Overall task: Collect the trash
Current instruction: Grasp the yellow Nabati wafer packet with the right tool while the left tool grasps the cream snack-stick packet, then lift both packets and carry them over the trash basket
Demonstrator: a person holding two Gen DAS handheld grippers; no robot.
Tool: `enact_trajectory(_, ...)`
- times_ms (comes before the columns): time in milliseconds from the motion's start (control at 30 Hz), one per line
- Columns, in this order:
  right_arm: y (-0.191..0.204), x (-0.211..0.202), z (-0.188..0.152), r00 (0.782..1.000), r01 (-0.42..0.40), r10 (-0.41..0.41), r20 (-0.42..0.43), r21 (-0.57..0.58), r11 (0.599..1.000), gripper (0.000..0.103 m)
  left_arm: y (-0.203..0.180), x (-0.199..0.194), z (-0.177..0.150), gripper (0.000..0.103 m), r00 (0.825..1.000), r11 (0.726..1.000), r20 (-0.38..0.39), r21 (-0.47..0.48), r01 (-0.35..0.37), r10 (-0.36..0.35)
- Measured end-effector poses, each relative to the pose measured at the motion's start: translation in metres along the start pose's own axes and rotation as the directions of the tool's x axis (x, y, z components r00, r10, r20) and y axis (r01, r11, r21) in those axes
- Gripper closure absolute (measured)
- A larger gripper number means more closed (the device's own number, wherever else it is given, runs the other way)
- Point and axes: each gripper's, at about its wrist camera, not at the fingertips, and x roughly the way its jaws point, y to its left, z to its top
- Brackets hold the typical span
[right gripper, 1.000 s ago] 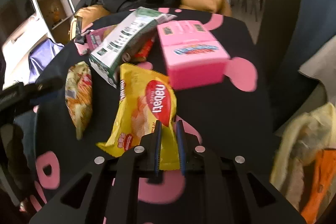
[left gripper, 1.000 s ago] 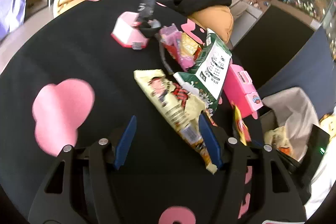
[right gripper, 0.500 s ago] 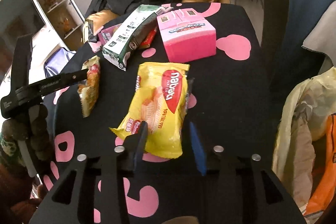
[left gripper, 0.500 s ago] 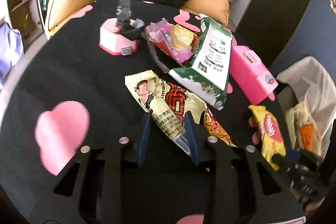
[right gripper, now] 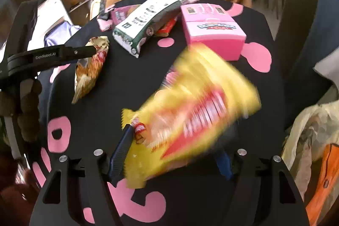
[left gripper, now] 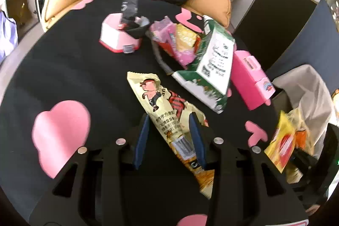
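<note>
Left claw (left gripper: 169,137): jaws opening, set on either side of the long cream noodle-snack packet with a cartoon figure (left gripper: 163,113); the blue pads (left gripper: 141,141) flank its lower half, and whether they press it I cannot tell.
Cream packet, place: on the black cloth-covered surface with pink shapes (left gripper: 63,69), running between the pads and past them toward the camera.
Cream packet, axis: long axis from 11 o'clock, the crimped cartoon end, to 5 o'clock, the orange end under the claw body.
Right claw (right gripper: 172,148): jaws opening, standing wide; the blurred yellow crinkled snack bag with a red logo (right gripper: 190,120) lies between them, its crimped corner at the left blue pad (right gripper: 121,149); the right pad is mostly hidden beneath it.
Yellow bag, axis: roughly from 8 o'clock to 2 o'clock, the far end near the pink plastic toy box (right gripper: 211,33).
Neighbours: a green-and-white carton (left gripper: 211,69) lies at 1 o'clock of the left claw.
Bin bag: a pale plastic bag (right gripper: 311,132) hangs open at 3 o'clock in the right wrist view.
</note>
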Motion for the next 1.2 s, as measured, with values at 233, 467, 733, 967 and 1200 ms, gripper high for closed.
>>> enact_trajectory(233,-0.009,0.001,0.028,0.997,0.033,-0.037,0.066,0.066,0.997,0.035,-0.014,0.005,-0.002,0.066,1.000,0.999,-0.009,0.034,0.015,-0.014)
enact_trajectory(467,-0.017,0.024,0.042,0.997,0.073,-0.075,0.027,0.058,0.996,0.062,-0.002,0.001,-0.007,0.066,0.999,0.999,-0.009,0.000,0.044,-0.044)
enact_trajectory(733,-0.017,-0.008,0.030,0.991,0.102,-0.102,0.083,0.014,0.995,0.084,0.009,0.001,-0.009,0.063,0.995,0.993,-0.013,-0.071,0.099,-0.100)
enact_trajectory(967,-0.021,-0.040,0.020,0.985,0.076,-0.079,0.152,0.022,0.997,0.084,-0.004,0.007,-0.005,0.063,0.999,0.997,-0.010,-0.064,0.049,-0.050)
enact_trajectory(1200,-0.021,-0.064,0.011,0.976,0.074,-0.079,0.201,0.033,0.997,0.084,-0.011,-0.002,-0.006,0.089,0.999,0.999,0.020,-0.030,0.044,-0.044)
